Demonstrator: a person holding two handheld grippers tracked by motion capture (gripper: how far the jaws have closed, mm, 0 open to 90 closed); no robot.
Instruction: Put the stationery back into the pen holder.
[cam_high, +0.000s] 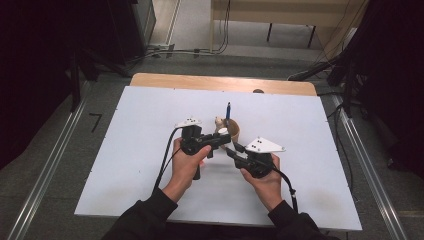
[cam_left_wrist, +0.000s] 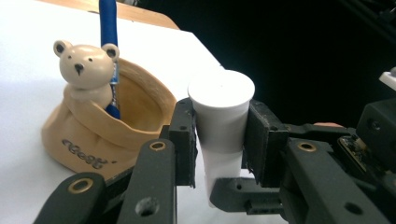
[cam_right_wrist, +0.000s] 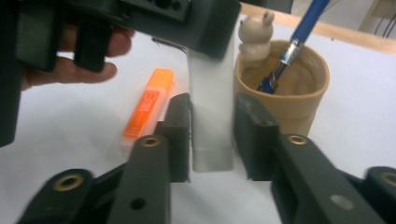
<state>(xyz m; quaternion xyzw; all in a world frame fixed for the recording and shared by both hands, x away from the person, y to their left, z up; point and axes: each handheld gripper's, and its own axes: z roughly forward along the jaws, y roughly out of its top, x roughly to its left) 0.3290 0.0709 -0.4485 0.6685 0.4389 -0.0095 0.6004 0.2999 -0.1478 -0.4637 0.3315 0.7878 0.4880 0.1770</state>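
So, starting on the left: the left gripper (cam_high: 212, 141) sits in the person's left hand (cam_high: 186, 167), and its jaws are clamped on the upper part of a white tube (cam_left_wrist: 221, 116), right below its round flat top, pads pressed against both sides. Seen from the left gripper view, the tan bear pen holder (cam_left_wrist: 100, 126) stands just beyond and to the left of those jaws, with a blue pen (cam_left_wrist: 109, 28) sticking up out of it next to the little bear figure. Moving right, the right gripper (cam_high: 236, 152) is in the right hand (cam_high: 265, 182) and points in toward the same tube from the other side. In the right gripper view the tube's lower end hangs between its two jaws; the left pad looks close to touching and there's a sliver of gap at the right pad, so it's a loose fit at best, not a clear squeeze. An orange highlighter (cam_right_wrist: 149, 105) lies flat on the white table (cam_high: 125, 165) off to the left of those jaws, and the pen holder sits just past them to the right.
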